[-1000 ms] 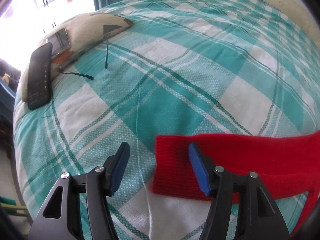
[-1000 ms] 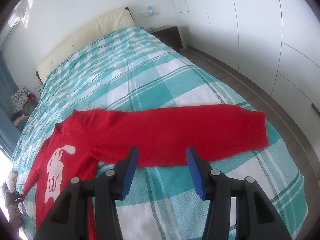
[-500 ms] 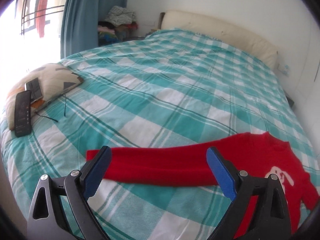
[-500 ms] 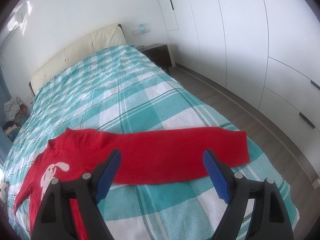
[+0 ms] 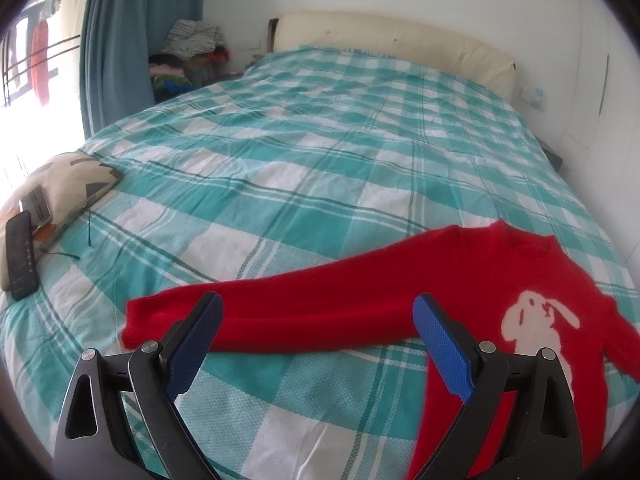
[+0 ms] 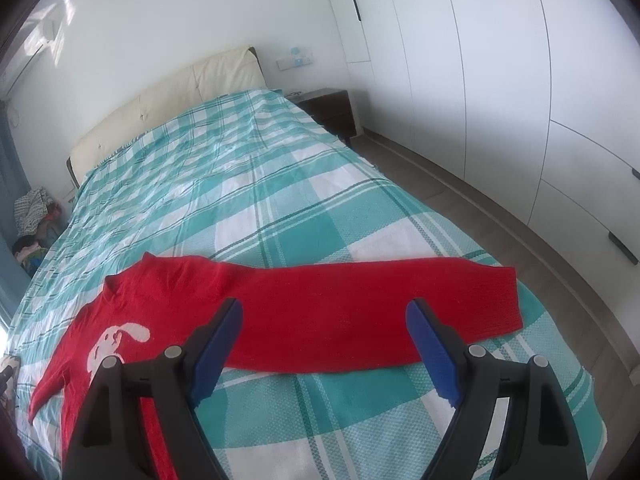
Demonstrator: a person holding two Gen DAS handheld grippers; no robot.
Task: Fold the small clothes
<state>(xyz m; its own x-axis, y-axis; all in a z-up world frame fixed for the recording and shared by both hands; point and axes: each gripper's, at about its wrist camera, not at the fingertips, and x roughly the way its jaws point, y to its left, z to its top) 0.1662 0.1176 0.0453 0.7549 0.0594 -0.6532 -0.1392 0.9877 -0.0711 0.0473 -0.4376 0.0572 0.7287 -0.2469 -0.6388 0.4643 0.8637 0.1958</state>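
Note:
A small red sweater [image 5: 460,280] with a white rabbit on its chest lies flat on the teal-and-white plaid bed [image 5: 320,140], both sleeves stretched straight out. My left gripper [image 5: 318,332] is open wide and empty, held above the sweater's left sleeve. The sweater also shows in the right wrist view [image 6: 312,308]. My right gripper [image 6: 324,340] is open wide and empty, held above the right sleeve, whose cuff lies near the bed's right edge.
A cream pillow [image 5: 64,184] with a dark remote [image 5: 18,256] and a small device lies at the bed's left edge. A cream headboard [image 5: 400,40], a clothes pile [image 5: 192,44], a curtain, a nightstand [image 6: 332,112] and white wardrobes [image 6: 520,80] surround the bed.
Both grippers have opened wider and lifted back from the sleeves, so more of the sweater and room shows. The sweater lies unmoved.

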